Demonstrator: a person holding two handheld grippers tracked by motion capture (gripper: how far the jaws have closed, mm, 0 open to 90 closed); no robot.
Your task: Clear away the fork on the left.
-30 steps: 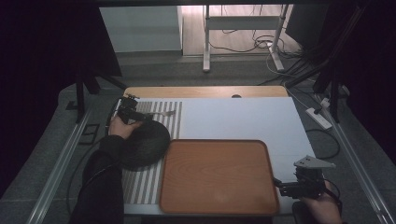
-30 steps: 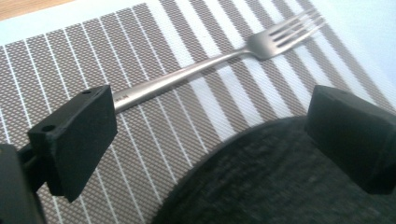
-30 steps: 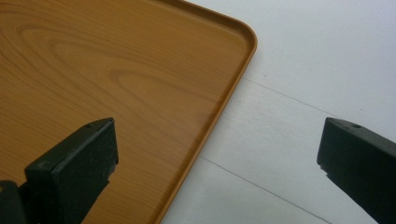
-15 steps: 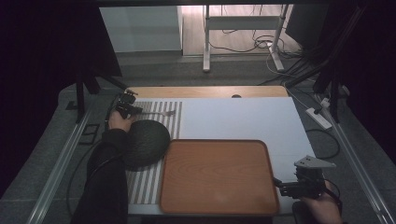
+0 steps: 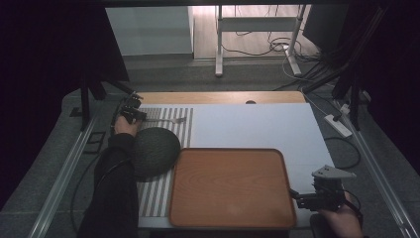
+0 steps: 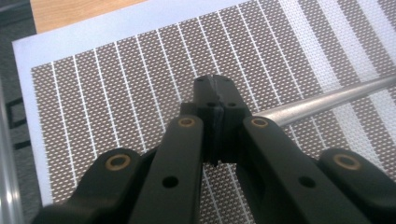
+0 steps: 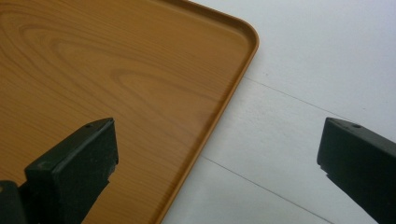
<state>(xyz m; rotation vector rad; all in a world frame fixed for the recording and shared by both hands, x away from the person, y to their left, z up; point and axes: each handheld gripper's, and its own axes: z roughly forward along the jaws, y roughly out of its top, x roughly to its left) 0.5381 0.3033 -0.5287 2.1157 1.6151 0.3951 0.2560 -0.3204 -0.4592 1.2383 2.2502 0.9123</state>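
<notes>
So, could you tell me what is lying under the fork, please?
The fork rests on the striped placemat. The left gripper has closed on its handle end, hiding that part and the mat beneath.

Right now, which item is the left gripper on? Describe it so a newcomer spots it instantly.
Start at the brown-and-white striped woven placemat on the left of the white table. Along its far edge lies a slim silver metal fork, its handle end pinched by the shut left gripper. Unlike the round dark grey bowl just nearer and the empty wooden tray, it is thin, shiny and straight.
</notes>
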